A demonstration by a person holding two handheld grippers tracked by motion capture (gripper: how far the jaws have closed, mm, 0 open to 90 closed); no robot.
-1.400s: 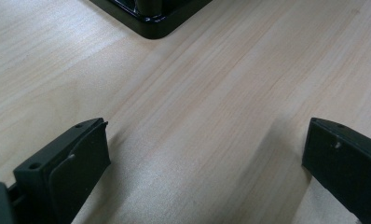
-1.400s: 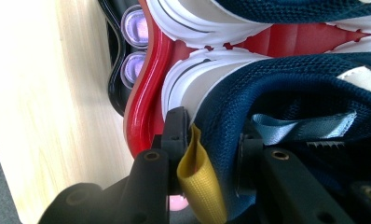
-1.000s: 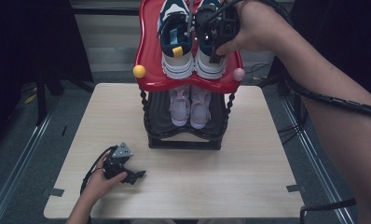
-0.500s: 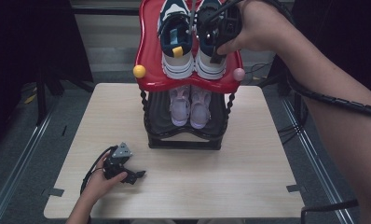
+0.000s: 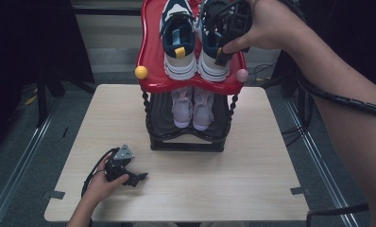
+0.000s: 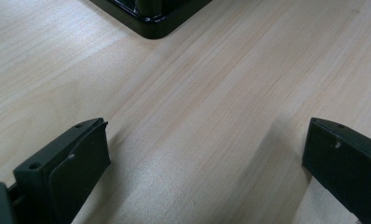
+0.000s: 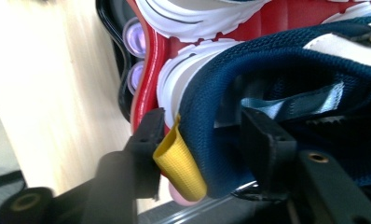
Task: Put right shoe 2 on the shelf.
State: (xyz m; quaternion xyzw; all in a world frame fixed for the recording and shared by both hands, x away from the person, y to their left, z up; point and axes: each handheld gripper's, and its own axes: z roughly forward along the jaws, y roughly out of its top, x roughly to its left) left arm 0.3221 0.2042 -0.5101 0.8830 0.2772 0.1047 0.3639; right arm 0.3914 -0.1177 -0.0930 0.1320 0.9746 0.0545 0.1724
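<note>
Second sneaker set on the top shelf, grip coming off

The left gripper (image 5: 138,178) rests wide open and empty on the table (image 5: 252,189). On the rack (image 5: 186,142), one sneaker (image 5: 178,42) sits placed; the right gripper (image 7: 197,140) straddles the other sneaker's (image 7: 286,70) heel, jaws just opening, pads apparently off. Only withdrawal seems left.

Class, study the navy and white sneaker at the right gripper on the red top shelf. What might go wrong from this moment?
1. The right gripper has just been opening its jaws with the heel collar of the navy sneaker between them. One jaw sits inside the shoe, so withdrawing may snag it.
2. The heel lies near the front rim of the red top shelf, so a tug could tip the shoe off.
3. The yellow pull tab beside the outer jaw might catch.
</note>
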